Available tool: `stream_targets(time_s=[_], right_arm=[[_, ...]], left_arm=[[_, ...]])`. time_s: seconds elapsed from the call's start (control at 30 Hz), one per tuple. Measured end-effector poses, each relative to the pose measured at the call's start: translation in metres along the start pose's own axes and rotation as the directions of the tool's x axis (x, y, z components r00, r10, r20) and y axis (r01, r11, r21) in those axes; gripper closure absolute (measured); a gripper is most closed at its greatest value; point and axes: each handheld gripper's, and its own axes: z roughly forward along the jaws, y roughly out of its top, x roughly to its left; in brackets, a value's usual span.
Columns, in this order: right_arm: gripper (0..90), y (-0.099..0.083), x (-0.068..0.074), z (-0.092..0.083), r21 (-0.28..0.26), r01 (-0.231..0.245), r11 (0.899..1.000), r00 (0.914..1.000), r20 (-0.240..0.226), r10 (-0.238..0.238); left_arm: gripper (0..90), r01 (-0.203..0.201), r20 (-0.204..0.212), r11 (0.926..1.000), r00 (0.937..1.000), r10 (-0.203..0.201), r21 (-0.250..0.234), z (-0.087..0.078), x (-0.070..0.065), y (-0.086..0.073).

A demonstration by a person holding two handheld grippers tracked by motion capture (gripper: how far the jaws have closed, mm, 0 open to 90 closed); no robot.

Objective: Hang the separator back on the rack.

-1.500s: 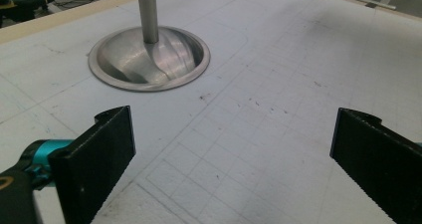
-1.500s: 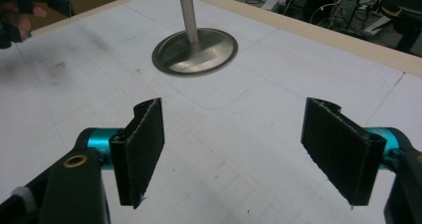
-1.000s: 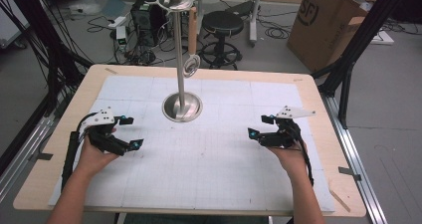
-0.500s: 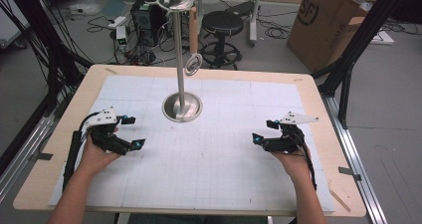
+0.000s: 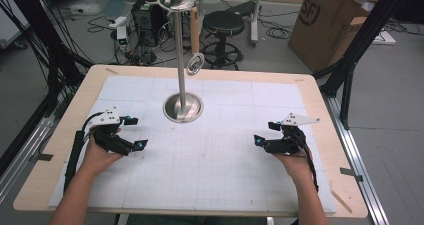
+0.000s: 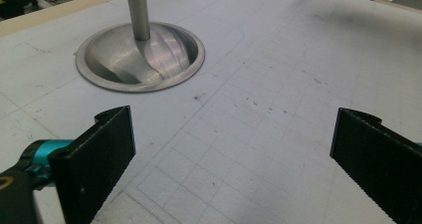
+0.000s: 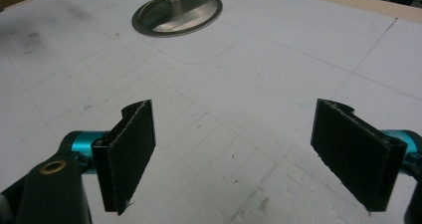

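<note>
I take the stand point(image 5: 183, 106) as my landmark: a metal pole rising from a round, dished base that sits on the white gridded mat point(image 5: 210, 170) toward the far middle of the table point(image 5: 320, 105). A small ring point(image 5: 194, 64) hangs beside the pole, well above the base.

My left gripper point(image 5: 131, 132) sits near the stand's base, on its left and nearer to me, low over the mat. Its jaws stand wide apart with nothing between them. In the left gripper view point(image 6: 231, 149) I see bare grid between the two black pads, and the stand's base point(image 6: 140, 56) lies ahead and to the left.

My right gripper point(image 5: 265, 133) sits on the other side of the stand, farther off than the left one and also nearer to me. Its jaws are spread wide too, holding nothing. In the right gripper view point(image 7: 231, 154) the mat shows between the pads, with the base point(image 7: 177, 12) well ahead at the top.

Neither gripper touches the stand. Both hands rest low over the mat, one on each side of it.
</note>
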Motion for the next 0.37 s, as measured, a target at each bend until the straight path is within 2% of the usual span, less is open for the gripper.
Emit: stream_targets(time_s=[0.37], right_arm=[[16.9,-0.0012,-0.0014,0.0001,0.006,-0.008,1.0,1.0,0.004,0.008]], left_arm=[[4.4,-0.002,0.002,1.0,1.0,0.002,0.003,0.0008,-0.0007,0.0001]])
